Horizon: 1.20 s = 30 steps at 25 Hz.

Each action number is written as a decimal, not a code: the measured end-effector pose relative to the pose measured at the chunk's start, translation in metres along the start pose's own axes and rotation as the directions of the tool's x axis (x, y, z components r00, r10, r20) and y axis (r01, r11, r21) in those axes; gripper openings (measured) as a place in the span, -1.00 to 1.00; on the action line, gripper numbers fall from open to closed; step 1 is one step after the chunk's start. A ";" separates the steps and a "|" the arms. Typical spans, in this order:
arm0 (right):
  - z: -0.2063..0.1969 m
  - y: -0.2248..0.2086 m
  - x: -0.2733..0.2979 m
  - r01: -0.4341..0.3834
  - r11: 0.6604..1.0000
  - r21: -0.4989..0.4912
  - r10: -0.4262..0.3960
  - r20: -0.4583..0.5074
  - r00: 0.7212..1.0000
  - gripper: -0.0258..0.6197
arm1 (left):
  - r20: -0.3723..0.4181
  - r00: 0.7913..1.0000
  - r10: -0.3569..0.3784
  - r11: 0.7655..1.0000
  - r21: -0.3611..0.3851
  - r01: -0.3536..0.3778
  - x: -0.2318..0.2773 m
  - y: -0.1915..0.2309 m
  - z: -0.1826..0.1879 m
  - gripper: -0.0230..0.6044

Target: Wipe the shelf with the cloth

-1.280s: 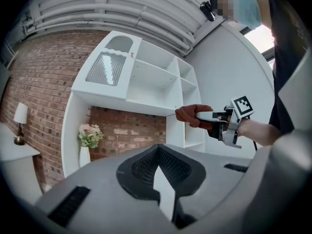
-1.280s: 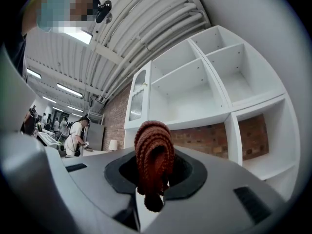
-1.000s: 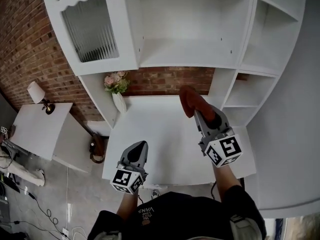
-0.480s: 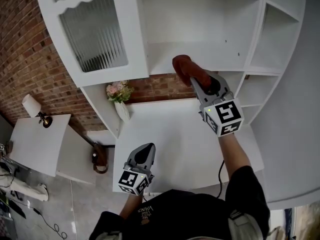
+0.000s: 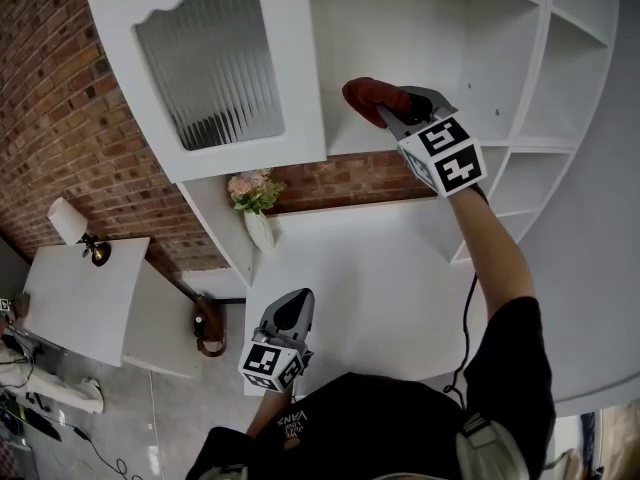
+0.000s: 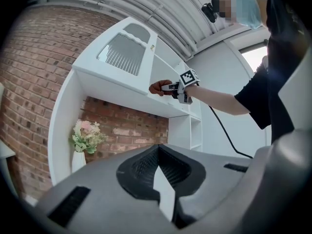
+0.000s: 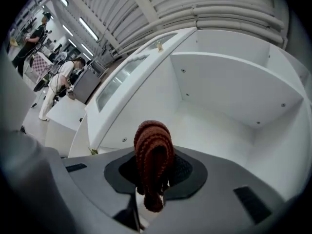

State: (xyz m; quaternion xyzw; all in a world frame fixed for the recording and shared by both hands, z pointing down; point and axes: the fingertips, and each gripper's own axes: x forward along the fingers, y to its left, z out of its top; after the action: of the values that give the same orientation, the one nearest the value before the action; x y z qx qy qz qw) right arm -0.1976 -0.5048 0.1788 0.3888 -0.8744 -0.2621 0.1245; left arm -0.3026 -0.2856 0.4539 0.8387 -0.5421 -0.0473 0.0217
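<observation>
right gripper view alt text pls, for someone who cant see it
The right gripper grips a folded rust-brown knitted cloth in its fingers, pointed into an open compartment of a white shelf unit. A glass-panelled door is at the left, with people standing far off beyond it.

Beyond the rust-red knitted cloth (image 5: 362, 95) in the right claw (image 5: 385, 110), the white shelf (image 5: 350, 136) lies open, walled by a ribbed-glass cabinet door (image 5: 215, 63) at 9 o'clock and a white upright panel (image 5: 538, 48) at 3 o'clock; a white flower vase (image 5: 258, 213) stands at 7 o'clock.
</observation>
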 end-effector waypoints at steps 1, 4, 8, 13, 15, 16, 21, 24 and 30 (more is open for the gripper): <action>0.003 -0.004 0.008 0.002 1.000 -0.020 -0.002 -0.016 1.000 -0.64 | 0.005 1.000 0.006 1.000 -0.002 -0.006 0.000 0.005 0.000 -0.90; 0.007 -0.014 0.032 -0.006 0.998 -0.059 0.002 -0.074 0.997 -0.63 | 0.020 1.000 0.021 1.000 -0.011 -0.021 0.000 0.017 0.001 -0.90; 0.012 -0.017 0.062 -0.033 0.994 -0.105 0.017 -0.155 0.988 -0.63 | 0.036 0.999 0.035 0.999 -0.027 -0.034 0.000 0.028 -0.001 -0.90; 0.001 -0.005 0.096 -0.116 0.986 -0.117 0.081 -0.269 0.960 -0.63 | 0.042 0.998 0.052 0.997 -0.050 -0.050 -0.003 0.033 -0.005 -0.90; -0.005 -0.002 0.107 -0.141 0.984 -0.108 0.103 -0.301 0.948 -0.63 | 0.044 0.997 0.066 0.996 -0.056 -0.064 -0.006 0.037 -0.006 -0.90; -0.008 0.000 0.112 -0.153 0.983 -0.101 0.115 -0.312 0.943 -0.63 | 0.046 0.996 0.078 0.996 -0.058 -0.075 -0.009 0.040 -0.006 -0.90; -0.027 0.010 0.129 -0.215 0.973 -0.086 0.166 -0.387 0.907 -0.63 | 0.058 0.989 0.135 0.989 -0.066 -0.131 -0.018 0.054 -0.005 -0.90; -0.037 0.012 0.134 -0.236 0.967 -0.091 0.177 -0.425 0.888 -0.63 | 0.058 0.989 0.138 0.989 -0.059 -0.135 -0.018 0.054 -0.004 -0.90; -0.057 -0.007 0.134 -0.211 0.972 -0.107 0.137 -0.477 0.869 -0.63 | 0.051 0.991 0.123 0.991 -0.055 -0.120 -0.010 0.044 -0.005 -0.90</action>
State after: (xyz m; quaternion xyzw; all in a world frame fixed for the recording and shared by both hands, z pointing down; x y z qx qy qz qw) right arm -0.2579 -0.6292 0.2241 0.3488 -0.8272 -0.2162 0.3838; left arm -0.3458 -0.2949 0.4628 0.8017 -0.5911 -0.0823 0.0315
